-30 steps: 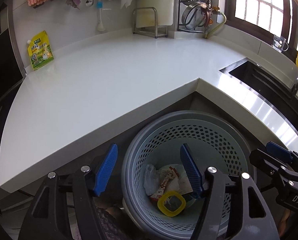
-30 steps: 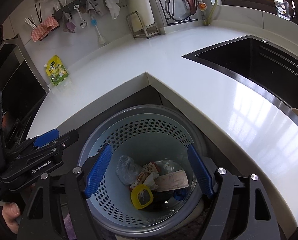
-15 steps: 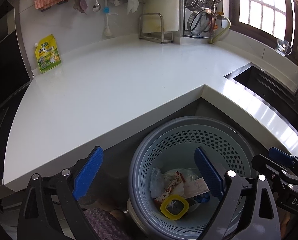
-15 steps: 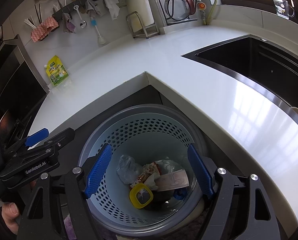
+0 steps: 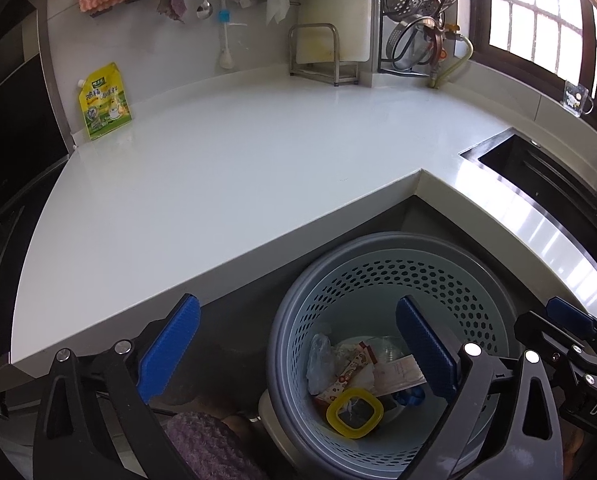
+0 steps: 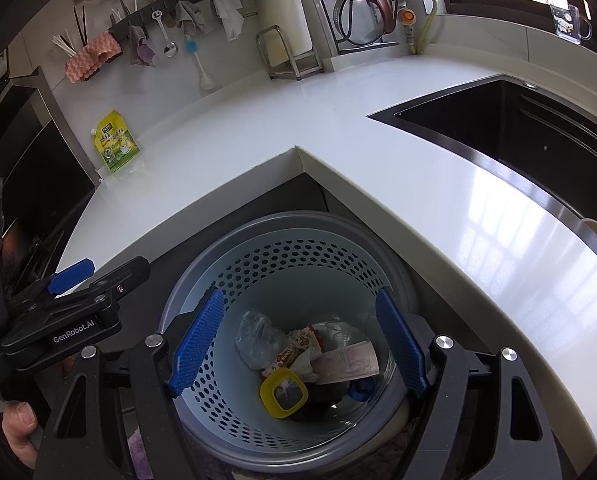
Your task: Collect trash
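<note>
Now you are holding both grippers over the perforated bin [image 6: 298, 272]: the left gripper [image 5: 298, 344] has just been spreading its jaws, nothing between them, and the right gripper [image 6: 298, 340] is gaping empty; the trash [image 6: 310, 364] is lying at the bin's bottom

Below both claws the round perforated bin [image 6: 298, 264] stands open-topped, its mouth unblocked, with wrappers and a yellow lid [image 6: 283, 393] only at the bottom. Ahead of the claws the white counter [image 5: 218, 184] edge overhangs the bin's far rim. The counter beyond lies bare, a yellow pouch [image 5: 104, 101] far back-left.
</note>
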{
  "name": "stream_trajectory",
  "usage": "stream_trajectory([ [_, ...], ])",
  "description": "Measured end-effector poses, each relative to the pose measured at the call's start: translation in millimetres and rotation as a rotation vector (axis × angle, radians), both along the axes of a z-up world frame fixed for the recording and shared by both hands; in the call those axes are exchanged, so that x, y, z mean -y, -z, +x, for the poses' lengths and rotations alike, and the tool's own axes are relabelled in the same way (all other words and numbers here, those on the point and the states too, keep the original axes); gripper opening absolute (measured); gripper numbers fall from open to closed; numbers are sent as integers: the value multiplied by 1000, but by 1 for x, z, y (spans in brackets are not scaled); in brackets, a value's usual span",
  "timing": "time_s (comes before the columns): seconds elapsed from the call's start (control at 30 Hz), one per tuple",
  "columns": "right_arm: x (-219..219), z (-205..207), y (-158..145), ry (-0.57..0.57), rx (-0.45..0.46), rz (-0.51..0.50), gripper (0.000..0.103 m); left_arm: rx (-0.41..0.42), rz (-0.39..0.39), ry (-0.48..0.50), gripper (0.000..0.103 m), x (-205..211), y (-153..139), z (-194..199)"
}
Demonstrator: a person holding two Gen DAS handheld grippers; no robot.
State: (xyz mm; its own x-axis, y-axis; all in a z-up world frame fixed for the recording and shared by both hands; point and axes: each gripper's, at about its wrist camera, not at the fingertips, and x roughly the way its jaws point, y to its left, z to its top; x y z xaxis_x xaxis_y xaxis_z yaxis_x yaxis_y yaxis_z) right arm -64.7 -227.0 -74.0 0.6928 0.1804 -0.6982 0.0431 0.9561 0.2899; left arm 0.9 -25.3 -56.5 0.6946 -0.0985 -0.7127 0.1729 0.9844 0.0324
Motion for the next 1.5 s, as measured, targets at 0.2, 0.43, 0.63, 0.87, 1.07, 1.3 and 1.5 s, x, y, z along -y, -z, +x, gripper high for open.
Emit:
stream_trajectory([
  [0.2,0,0,1,-2,-3,-2,75,0,-6,-7,97,-2,0,-1],
  [0.43,-1,1,0,-4,-4,-4,75,-9,-5,-14,97,-5,0,0],
  [0.63,-2,0,-1,-4,2,-10,75,-6,-11,-20,97,-7,-2,0],
  [0.87,-2,0,-1,-5,2,-10,75,-2,-10,-22,97,-8,-3,0],
  [1.07,-2,0,-1,-6,2,-10,75,1,-3,-26,97,-7,-4,0],
  [1.3,-2,0,-1,-6,3,-11,75,0,2,-24,97,-6,-4,0],
  [1.5,-2,0,-1,-7,3,-11,75,-2,2,-24,97,-7,-4,0],
])
